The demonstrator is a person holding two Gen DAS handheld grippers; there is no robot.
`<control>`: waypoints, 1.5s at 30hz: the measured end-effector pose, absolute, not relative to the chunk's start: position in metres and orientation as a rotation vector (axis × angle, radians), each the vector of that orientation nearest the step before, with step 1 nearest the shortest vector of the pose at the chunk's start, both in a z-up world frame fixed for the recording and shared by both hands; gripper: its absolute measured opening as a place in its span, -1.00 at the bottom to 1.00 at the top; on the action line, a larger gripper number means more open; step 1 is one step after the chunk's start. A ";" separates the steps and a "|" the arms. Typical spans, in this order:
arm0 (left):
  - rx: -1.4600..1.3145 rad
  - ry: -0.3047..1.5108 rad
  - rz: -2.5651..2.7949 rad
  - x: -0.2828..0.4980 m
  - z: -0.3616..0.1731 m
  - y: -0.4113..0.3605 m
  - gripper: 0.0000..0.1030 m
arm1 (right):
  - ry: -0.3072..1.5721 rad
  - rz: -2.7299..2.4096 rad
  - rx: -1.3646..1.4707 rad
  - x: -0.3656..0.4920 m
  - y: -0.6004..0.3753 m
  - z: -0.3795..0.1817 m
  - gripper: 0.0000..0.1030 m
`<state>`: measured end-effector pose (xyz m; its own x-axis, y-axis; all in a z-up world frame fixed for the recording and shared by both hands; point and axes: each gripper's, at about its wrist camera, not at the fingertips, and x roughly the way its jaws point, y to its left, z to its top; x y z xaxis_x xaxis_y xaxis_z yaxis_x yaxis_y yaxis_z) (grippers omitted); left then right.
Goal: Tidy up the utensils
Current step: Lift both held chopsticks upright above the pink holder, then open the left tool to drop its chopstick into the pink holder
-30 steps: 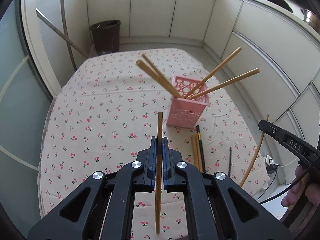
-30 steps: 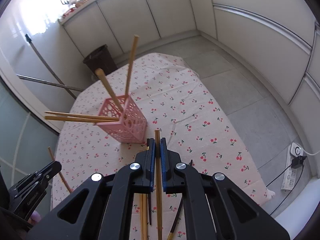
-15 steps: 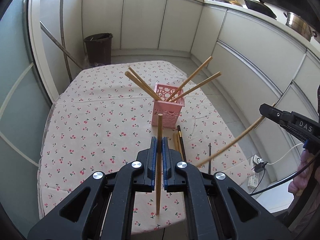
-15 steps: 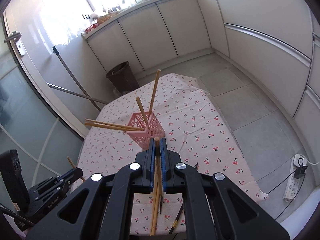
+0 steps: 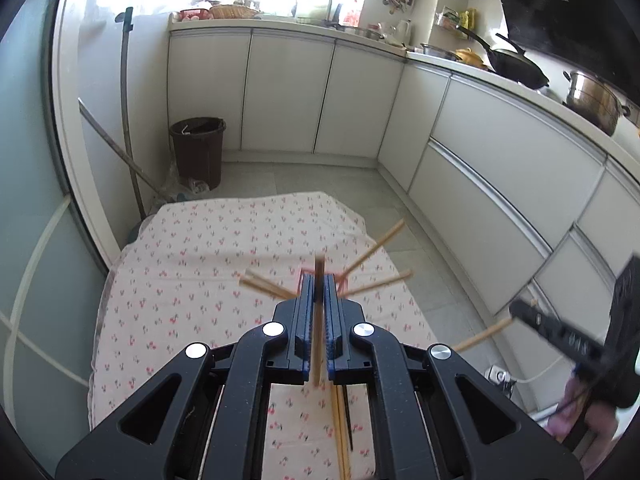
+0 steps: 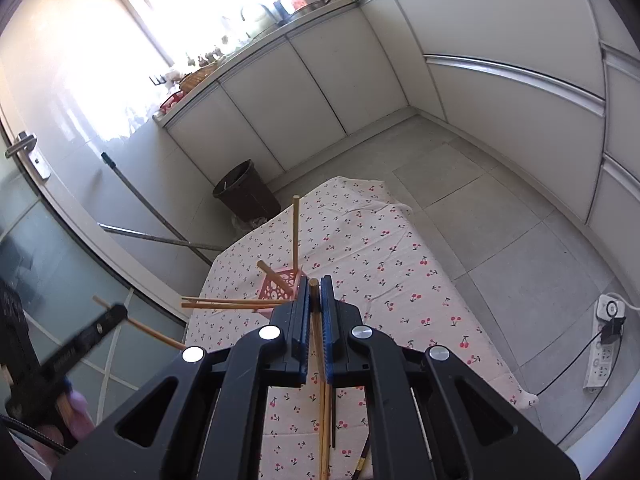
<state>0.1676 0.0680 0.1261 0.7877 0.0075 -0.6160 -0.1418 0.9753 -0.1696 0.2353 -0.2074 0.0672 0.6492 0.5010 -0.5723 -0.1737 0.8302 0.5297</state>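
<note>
My left gripper (image 5: 319, 280) is shut on a wooden chopstick (image 5: 318, 320) that stands upright between its pads. Behind its fingers a pink lattice basket (image 5: 342, 280) is mostly hidden, and several chopsticks (image 5: 376, 246) fan out of it. In the right wrist view the basket (image 6: 280, 286) stands on the cherry-print tablecloth (image 6: 392, 248). My right gripper (image 6: 315, 282) is shut on another chopstick (image 6: 316, 320), just right of the basket. Each view shows the other gripper off to the side: the right (image 5: 560, 332), the left (image 6: 84, 336). Loose chopsticks (image 6: 324, 420) lie below.
A brown waste bin (image 5: 198, 150) stands on the floor beyond the table's far end, with long mop handles (image 5: 128, 120) leaning beside it. White cabinets run along the back and right. A power strip (image 6: 604, 344) with a cable lies on the floor at the right.
Both grippers have risen well above the table, each still holding its chopstick. The views have tilted up, so the basket now sits behind the fingertips.
</note>
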 end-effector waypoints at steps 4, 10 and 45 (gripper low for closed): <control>-0.213 0.638 0.123 0.196 0.144 0.071 -0.91 | 0.776 0.387 0.473 0.237 -0.217 0.067 -0.89; -0.248 0.623 0.114 0.208 0.160 0.071 -0.91 | 0.791 0.384 0.501 0.242 -0.230 0.063 -0.89; -0.247 0.708 0.122 0.198 0.047 0.074 -0.88 | 0.883 0.387 0.528 0.250 -0.228 0.042 -0.84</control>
